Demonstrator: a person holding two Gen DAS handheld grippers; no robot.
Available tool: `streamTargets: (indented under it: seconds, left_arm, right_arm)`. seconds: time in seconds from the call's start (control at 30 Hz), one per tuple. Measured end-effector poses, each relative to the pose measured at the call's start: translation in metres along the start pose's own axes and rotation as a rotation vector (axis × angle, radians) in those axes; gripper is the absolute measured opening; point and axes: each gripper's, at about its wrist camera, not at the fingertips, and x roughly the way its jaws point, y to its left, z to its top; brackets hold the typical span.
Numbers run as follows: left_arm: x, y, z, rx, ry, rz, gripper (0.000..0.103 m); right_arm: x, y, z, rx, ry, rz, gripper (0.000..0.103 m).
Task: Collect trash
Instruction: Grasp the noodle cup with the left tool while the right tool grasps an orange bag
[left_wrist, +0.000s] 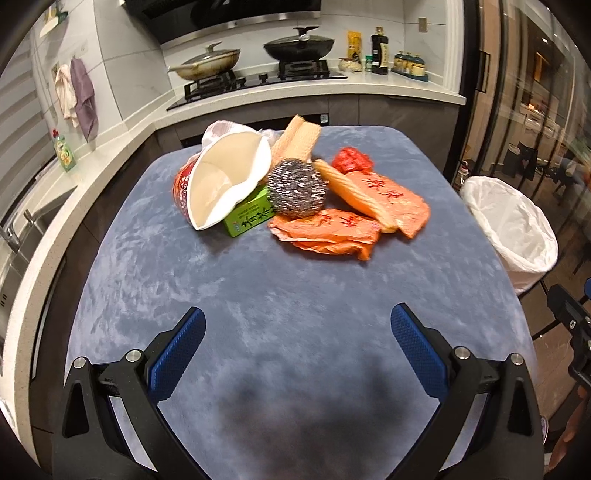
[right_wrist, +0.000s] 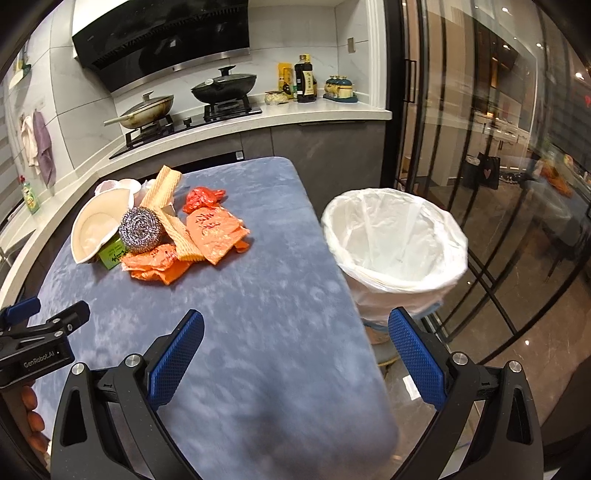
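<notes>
none of the trash looks collected yet, judging by how things lie: the whole pile sits together at the far end of the blue table (left_wrist: 295, 295), and the white-lined bin (right_wrist: 395, 236) beside the table's right edge looks empty as far as its inside shows.

in the pile, a crushed paper bowl (left_wrist: 229, 181) leans over a green box (left_wrist: 251, 218). a steel scrubber (left_wrist: 297, 192) rests against both, touching the box. two orange plastic bags (left_wrist: 328, 232) lie flat in front and to the right, with a yellow waffle cloth (left_wrist: 354, 194) across them. a crumpled red bag (left_wrist: 351, 160) sits just behind, and another waffle cloth (left_wrist: 299, 138) stands up at the back.

both tools are well short of the pile, above bare table. left gripper (left_wrist: 297, 325) has its blue pads spread wide with nothing between them. right gripper (right_wrist: 295, 328) is likewise spread and empty, hovering near the table's right edge, close to the bin.

so every piece is left to move. nothing blocks the way to the pile or the bin. the pieces overlap, so lifting one may drag or tip another.

beyond the table, a counter holds a stove (left_wrist: 258, 79) with two lidded pans and some bottles.
</notes>
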Motion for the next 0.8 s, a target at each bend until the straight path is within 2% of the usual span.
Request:
streamTargets:
  seconds: [0.33, 0.57, 0.8]
  left_arm:
    - [0.044, 0.051, 0.029, -0.086, 0.017, 0.04, 0.096]
    - [0.067, 0.087, 0.057, -0.141, -0.015, 0.084, 0.096]
    - [0.086, 0.104, 0.075, -0.143, -0.044, 0.102, 0.096]
  right_arm:
    - [0.049, 0.041, 0.026, -0.029, 0.012, 0.044, 0.096]
    - [0.083, 0.063, 0.043, -0.032, 0.023, 0.059, 0.096]
    - [0.115, 0.074, 0.059, -0.011, 0.039, 0.061, 0.095]
